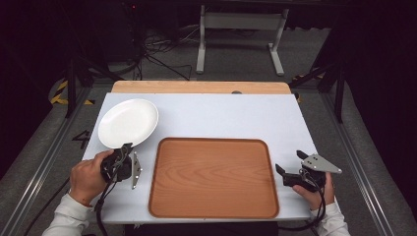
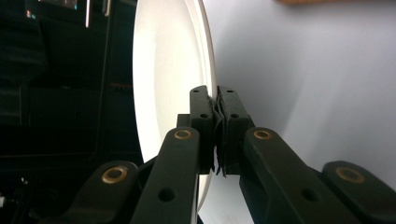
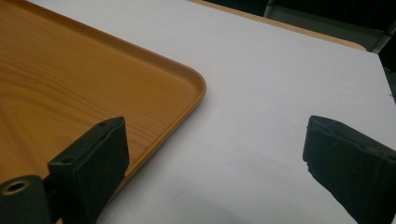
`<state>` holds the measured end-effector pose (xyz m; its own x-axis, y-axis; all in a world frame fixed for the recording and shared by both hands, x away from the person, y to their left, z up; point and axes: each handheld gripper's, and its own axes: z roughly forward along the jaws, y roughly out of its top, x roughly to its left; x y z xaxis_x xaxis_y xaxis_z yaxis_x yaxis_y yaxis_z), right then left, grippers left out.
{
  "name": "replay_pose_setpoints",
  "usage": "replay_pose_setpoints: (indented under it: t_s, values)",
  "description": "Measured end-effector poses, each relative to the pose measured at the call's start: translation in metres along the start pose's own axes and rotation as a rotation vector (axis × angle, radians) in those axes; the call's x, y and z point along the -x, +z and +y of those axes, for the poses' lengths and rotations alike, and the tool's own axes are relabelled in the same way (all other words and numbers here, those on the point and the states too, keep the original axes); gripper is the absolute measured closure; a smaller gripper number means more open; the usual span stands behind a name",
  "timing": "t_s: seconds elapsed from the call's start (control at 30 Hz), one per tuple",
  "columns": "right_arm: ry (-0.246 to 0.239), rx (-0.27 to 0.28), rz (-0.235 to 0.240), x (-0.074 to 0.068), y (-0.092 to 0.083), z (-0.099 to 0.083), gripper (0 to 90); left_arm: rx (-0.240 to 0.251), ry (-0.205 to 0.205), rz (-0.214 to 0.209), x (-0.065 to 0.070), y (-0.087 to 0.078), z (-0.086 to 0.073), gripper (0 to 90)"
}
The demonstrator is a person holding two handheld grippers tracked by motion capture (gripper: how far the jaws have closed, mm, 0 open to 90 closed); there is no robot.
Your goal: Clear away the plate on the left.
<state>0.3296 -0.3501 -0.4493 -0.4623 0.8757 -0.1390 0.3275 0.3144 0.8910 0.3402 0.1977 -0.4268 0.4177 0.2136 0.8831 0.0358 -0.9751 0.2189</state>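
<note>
Table (image 1: 216,118): white top, with a strip of bare wood along the far edge. It stands on a grey floor among dark frames and loose cables.

Tray (image 1: 214,178): wooden, rectangular with rounded corners and a low raised rim. It lies flat on the near half of the table, about midway between the two hands. Nothing lies in it. In the right gripper view its far corner (image 3: 187,84) sits just beside the one jaw.

Plate (image 1: 128,122): white, round, at the far left of the table, left of the tray and apart from it. In the left gripper view the plate (image 2: 168,79) appears edge-on, with its rim running between the jaws.

Left gripper (image 1: 123,153): held in the left hand (image 1: 88,176) at the near edge of the plate. Jaws closed tight on the plate's rim, as the left gripper view shows (image 2: 217,100). Whether the plate is lifted off the table cannot be told.

Right gripper (image 1: 291,166): held in the right hand (image 1: 314,191) at the near right corner of the table, just right of the tray. Jaws spread wide apart, holding nothing; bare tabletop lies between them (image 3: 215,154).
</note>
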Motion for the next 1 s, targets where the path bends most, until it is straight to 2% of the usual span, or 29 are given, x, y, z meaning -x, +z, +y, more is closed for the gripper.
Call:
replay_pose_setpoints:
  t_s: [0.1,0.17,0.6,0.67,0.7,0.73,0.93,1.0]
  values:
    - [0.001,0.002,0.002,0.0,0.0,0.0,7.6,0.021,-0.003,0.0,0.0,-0.004,0.005,87.0]
    - [0.001,0.004,0.004,0.0,0.0,0.0,7.5,0.054,-0.009,0.006,0.001,-0.008,0.011,87.0]
    - [0.002,0.004,-0.001,0.0,0.0,0.0,7.5,0.174,0.089,-0.006,0.01,-0.029,0.054,87.0]
    - [0.001,0.007,-0.002,0.0,-0.001,0.0,7.5,0.189,0.102,-0.015,0.013,-0.033,0.06,87.0]
    - [0.001,0.008,-0.004,0.0,-0.001,0.0,7.5,0.203,0.124,-0.018,0.013,-0.035,0.063,87.0]
    - [0.003,0.009,-0.004,0.0,-0.001,0.0,7.5,0.208,0.118,-0.026,0.015,-0.036,0.065,86.9]
    - [0.002,0.009,-0.005,0.0,-0.001,0.0,7.5,0.261,0.156,-0.056,0.024,-0.043,0.08,86.8]
    - [0.003,0.011,-0.007,-0.001,-0.001,0.001,7.5,0.291,0.137,-0.074,0.026,-0.046,0.082,86.5]
